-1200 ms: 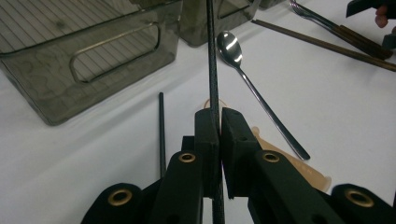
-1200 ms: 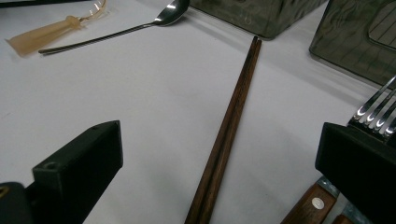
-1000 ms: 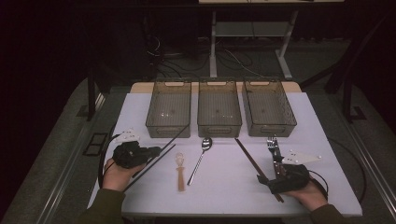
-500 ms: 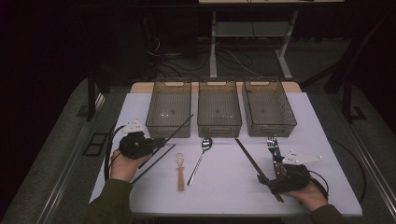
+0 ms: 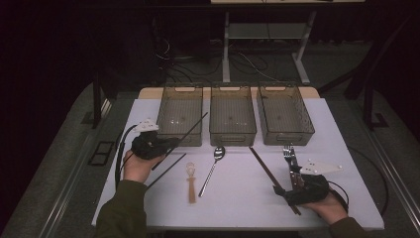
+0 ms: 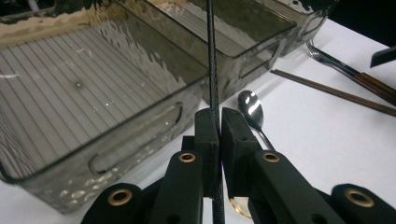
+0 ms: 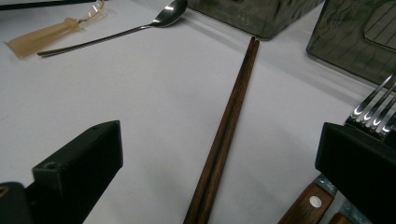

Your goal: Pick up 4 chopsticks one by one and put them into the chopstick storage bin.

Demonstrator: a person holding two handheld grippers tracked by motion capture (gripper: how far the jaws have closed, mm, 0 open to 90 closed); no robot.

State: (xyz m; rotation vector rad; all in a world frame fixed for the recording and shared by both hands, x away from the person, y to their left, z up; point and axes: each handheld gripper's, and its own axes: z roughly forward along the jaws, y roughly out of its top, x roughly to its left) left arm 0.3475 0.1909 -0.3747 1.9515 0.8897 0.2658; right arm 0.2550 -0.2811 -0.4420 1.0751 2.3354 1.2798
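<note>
Left gripper [image 5: 168, 143] jaws clamped; right gripper [image 5: 293, 171] jaws apart.

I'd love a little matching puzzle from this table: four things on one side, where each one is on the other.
Things:
1. black chopstick
2. brown chopsticks
3. spoon
4. forks

Places:
A. lying between the open right tongs
B. pinched in the shut left tongs
C. on the table in front of the middle bin
D. beside the right tongs, in front of the right-hand bin

Pairs: 1-B, 2-A, 3-C, 4-D
</note>
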